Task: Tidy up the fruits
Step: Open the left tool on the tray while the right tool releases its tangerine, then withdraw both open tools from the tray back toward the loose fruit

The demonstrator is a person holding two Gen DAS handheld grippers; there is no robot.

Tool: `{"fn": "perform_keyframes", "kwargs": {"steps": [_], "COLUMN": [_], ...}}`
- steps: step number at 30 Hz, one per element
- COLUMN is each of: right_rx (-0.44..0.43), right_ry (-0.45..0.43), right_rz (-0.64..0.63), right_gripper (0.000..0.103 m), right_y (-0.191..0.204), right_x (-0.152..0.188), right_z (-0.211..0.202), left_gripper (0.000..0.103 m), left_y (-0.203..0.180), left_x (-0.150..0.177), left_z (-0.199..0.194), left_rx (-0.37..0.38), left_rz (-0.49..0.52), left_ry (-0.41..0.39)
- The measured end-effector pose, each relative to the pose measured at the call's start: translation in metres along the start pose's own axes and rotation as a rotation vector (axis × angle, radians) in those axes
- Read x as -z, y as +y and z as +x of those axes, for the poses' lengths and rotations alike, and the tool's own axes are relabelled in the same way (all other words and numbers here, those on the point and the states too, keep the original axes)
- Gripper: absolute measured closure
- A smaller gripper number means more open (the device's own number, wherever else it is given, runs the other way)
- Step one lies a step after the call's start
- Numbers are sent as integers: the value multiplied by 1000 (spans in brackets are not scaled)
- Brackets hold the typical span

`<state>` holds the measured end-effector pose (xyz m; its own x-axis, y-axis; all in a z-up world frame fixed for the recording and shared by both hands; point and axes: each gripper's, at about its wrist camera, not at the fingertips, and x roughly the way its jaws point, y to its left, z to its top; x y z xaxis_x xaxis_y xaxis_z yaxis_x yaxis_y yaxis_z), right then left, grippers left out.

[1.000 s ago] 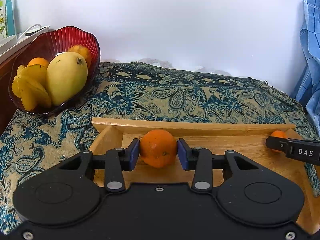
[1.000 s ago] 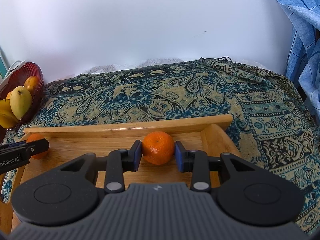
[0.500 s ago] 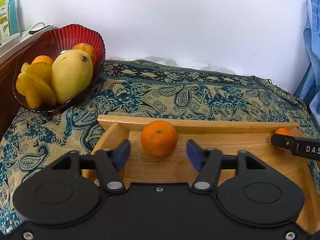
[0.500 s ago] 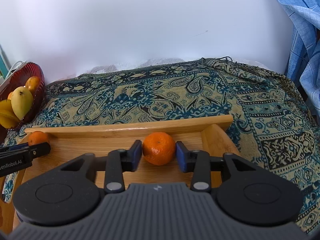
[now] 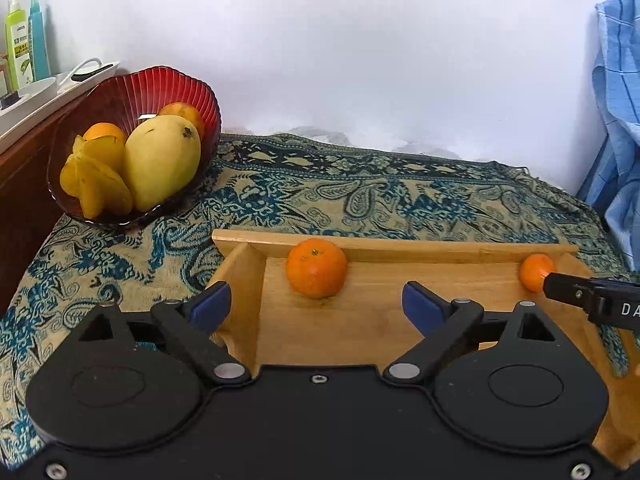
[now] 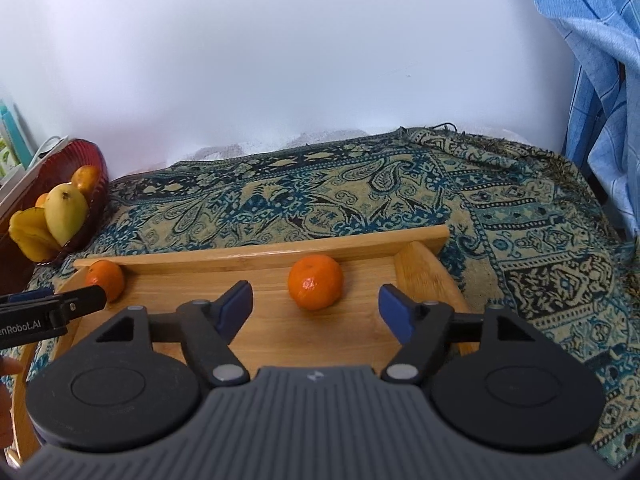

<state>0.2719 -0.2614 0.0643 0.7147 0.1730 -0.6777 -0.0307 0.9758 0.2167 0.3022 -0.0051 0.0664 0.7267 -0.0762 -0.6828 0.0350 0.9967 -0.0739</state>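
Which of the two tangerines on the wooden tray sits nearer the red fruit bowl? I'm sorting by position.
The tangerine at the wooden tray's left end, ahead of the open left gripper. The other tangerine sits at the right end, far from the red bowl.

Bright, soft daylight; faint shadows, sharp focus, fisheye-bent edges.

Two oranges (image 5: 316, 268) (image 6: 316, 282) resting apart on wooden tray (image 5: 420, 250), against back wall.
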Motion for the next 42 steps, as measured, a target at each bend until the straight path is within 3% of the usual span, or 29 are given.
{"fn": "perform_keyframes", "kwargs": {"steps": [8,42], "right_rx": [24,8], "right_ry": [-26,-55], "right_rz": [-23,-149], "right_gripper": [12,12], "right_y": [9,43], "right_x": [12,121], "right_z": [-29,-122], "left_gripper": [7,4], "left_y": [-8,-6], "left_x": [16,124], "left_z": [-33,-142], "left_rx": [12,82], "left_rz": [48,155], "left_ry": [-19,-62]}}
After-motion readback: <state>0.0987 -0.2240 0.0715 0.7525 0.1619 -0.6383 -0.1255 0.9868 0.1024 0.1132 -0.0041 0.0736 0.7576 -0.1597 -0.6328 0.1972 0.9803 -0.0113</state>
